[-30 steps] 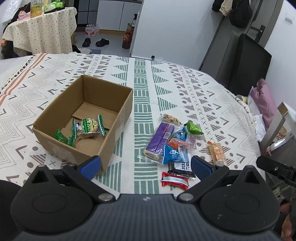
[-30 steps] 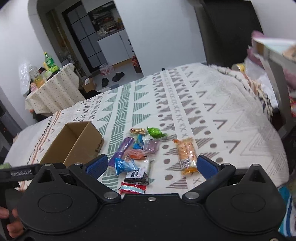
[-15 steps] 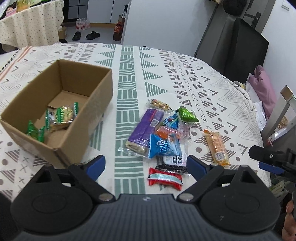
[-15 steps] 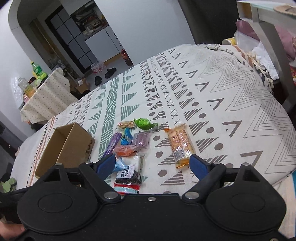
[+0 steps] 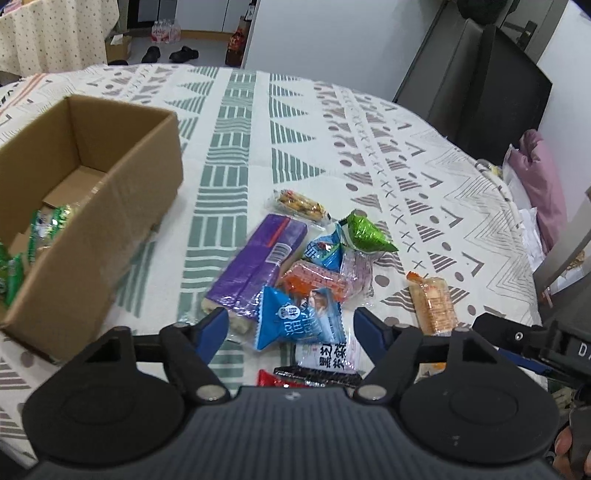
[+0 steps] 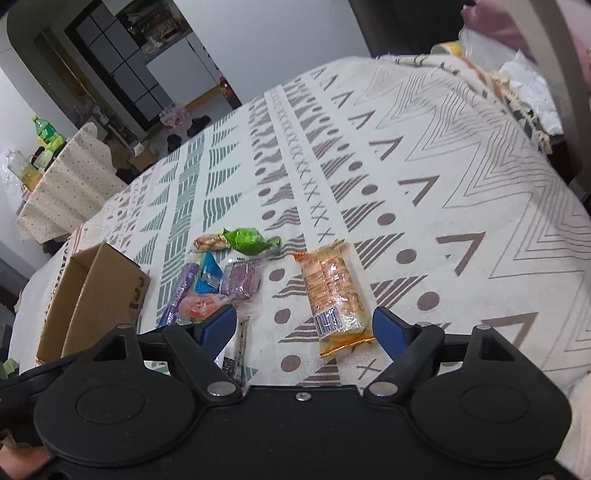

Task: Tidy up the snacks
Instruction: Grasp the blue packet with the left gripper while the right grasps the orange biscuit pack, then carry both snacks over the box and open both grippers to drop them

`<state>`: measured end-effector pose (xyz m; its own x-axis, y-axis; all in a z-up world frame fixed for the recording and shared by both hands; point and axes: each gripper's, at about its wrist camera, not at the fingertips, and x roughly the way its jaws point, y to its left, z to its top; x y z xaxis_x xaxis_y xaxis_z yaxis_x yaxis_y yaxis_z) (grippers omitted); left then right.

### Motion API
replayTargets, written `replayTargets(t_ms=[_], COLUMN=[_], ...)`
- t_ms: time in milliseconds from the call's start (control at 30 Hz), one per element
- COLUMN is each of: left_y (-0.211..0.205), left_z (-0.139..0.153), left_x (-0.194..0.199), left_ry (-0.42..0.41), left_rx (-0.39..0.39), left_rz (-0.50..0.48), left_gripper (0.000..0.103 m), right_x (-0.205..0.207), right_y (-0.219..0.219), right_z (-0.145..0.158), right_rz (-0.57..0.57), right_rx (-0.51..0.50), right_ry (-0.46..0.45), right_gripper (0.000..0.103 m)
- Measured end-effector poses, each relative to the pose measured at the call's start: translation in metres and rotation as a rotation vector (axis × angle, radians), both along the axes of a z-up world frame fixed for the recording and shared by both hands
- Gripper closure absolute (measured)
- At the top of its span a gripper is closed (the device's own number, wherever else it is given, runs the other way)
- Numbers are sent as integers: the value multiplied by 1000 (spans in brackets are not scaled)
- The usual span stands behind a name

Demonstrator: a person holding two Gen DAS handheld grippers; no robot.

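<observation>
Snacks (image 5: 295,266), red packet (image 5: 273,378) half hidden

Walls: plain white panels (image 5: 332,33) are seen beyond the bed.
Floor: pale flooring (image 5: 207,48) is shown, with dark shoes (image 5: 183,54) left on it.
Furniture: a side table draped in a dotted cloth (image 6: 66,184) is placed at the left; a dark chair (image 5: 480,99) is set near the wall.
Door: a dark-framed glass door (image 6: 114,70) is seen.
Light: the room is evenly lit.
</observation>
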<state>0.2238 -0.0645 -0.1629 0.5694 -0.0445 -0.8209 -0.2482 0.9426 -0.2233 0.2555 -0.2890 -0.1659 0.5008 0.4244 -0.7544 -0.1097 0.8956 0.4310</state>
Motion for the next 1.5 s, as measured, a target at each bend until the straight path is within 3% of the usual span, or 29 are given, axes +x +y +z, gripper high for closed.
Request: replayTargets(t_ms=[267, 400, 433, 633, 733, 767, 833, 900, 933, 1200, 1500], left_y=[-7, -11, -11, -7, -6, -5, -4, -4, -4, -6, -6], left_z=[-21, -20, -20, -15, -12, -10, -6, -3, -2, 12, 51], left_x=[15, 18, 19, 17, 15, 14, 13, 10, 9, -3, -23], left_ry=[26, 19, 23, 15, 10, 6, 3, -1, 0, -24, -98], left_rx=[49, 59, 66, 55, 49, 47, 47, 55, 59, 68, 93], left_rz=[23, 26, 28, 47, 53, 53, 52, 52, 51, 48, 51], left_gripper=[38, 52, 64, 74, 77, 87, 91, 92, 93, 95, 95], right_x=[20, 28, 30, 42, 47, 49, 51, 48, 46, 31, 17], right_y=[2, 3, 4, 18, 23, 24, 25, 26, 25, 11, 20], right_z=[-17, -23, -23, -25, -32, -36, -42, -42, -41, -21, 14], right_rz=[14, 19, 22, 72, 96, 101, 102, 104, 105, 89, 135], right_rx=[0, -5, -11, -80, -71, -65, -79, -110, -115, 4, 146], right_ry=[39, 43, 39, 3, 30, 47, 78, 68, 73, 32, -70], right_gripper=[30, 32, 32, 32, 32, 32, 36, 49, 67, 69, 69])
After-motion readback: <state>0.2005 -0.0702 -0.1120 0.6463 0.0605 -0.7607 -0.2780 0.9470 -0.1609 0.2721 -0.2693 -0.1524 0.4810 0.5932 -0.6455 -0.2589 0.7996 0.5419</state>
